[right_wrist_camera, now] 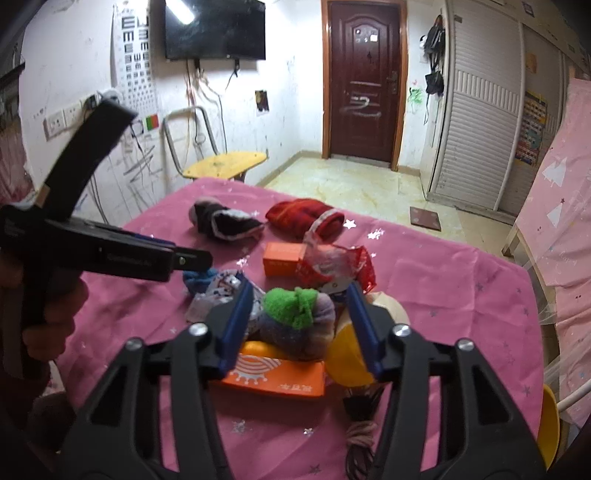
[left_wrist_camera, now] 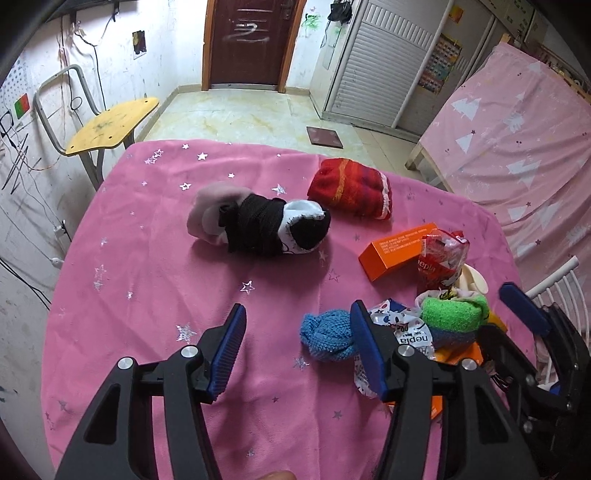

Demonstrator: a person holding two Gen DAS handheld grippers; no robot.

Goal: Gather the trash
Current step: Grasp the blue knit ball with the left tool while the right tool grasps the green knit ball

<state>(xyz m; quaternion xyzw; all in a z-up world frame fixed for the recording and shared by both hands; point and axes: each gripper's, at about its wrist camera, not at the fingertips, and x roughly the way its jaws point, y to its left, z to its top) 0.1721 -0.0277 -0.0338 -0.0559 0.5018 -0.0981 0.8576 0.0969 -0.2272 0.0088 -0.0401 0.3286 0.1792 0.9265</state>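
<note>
Brown door [right_wrist_camera: 364,79] far ahead of gripper; yellow chair [left_wrist_camera: 110,125] ahead-left; TV [right_wrist_camera: 215,29] up on wall; louvred wardrobe [right_wrist_camera: 476,122] ahead-right.

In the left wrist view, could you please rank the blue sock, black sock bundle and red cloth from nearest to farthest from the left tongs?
1. Blue sock, beside the right pad.
2. Black sock bundle, mid-table.
3. Red cloth, far side.

Table under a pink cloth with silver stars [left_wrist_camera: 155,258]. Far side: a rolled bundle of grey, black and white socks [left_wrist_camera: 258,225], with a red striped roll [left_wrist_camera: 351,192] just beside it. Near right, a tight cluster: orange carton [left_wrist_camera: 395,251], red crinkled wrapper [left_wrist_camera: 441,262] against it, blue knitted sock [left_wrist_camera: 328,334], printed tissue wrapper [left_wrist_camera: 410,332], green-topped sock ball [right_wrist_camera: 295,314], a second orange box [right_wrist_camera: 273,376] and a yellow rounded object [right_wrist_camera: 347,358].
</note>
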